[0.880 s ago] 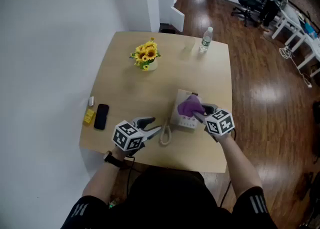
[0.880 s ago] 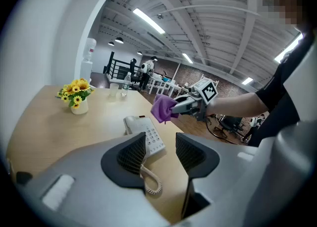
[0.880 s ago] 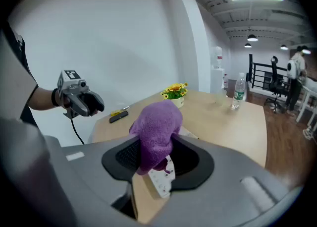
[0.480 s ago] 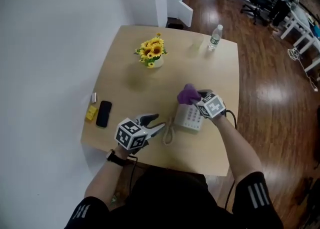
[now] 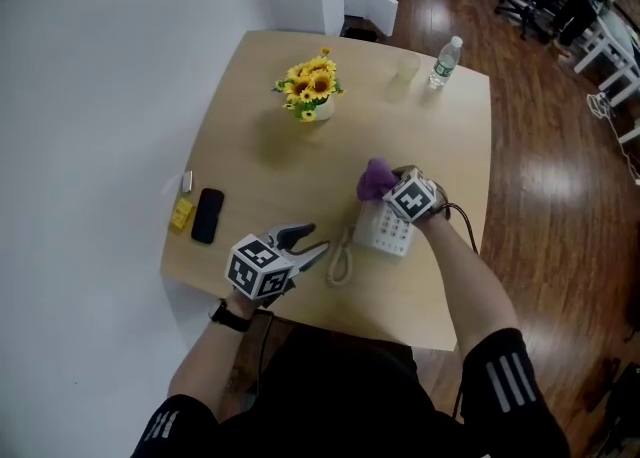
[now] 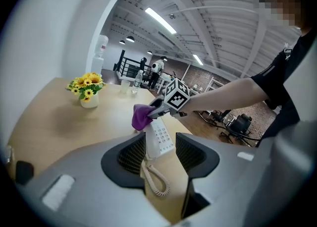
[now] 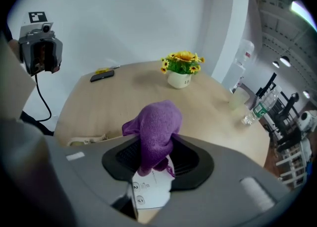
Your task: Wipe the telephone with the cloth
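In the head view, the telephone (image 5: 388, 233) is lying on the tabletop (image 5: 260, 161) near its front edge, with its coiled cord (image 5: 340, 261) trailing off its left side. The right claw (image 5: 392, 186) is pointing steeply down over the telephone's far end and pinching the purple cloth (image 5: 376, 178), which is bunching up at that end. The left claw (image 5: 312, 242) is hovering just left of the cord with its jaws standing apart. A pot of sunflowers (image 5: 312, 91) and a water bottle (image 5: 446, 61) are standing at the far side, and a black phone (image 5: 206, 216) is lying by the left edge. In the left gripper view, that claw's jaws are gaping wide and gripping nothing; the telephone and cord are lying ahead of them on the tabletop, clear of the pads. In the right gripper view, the jaws are clamping the cloth between them, and its loose end is hanging down over the telephone's keypad.
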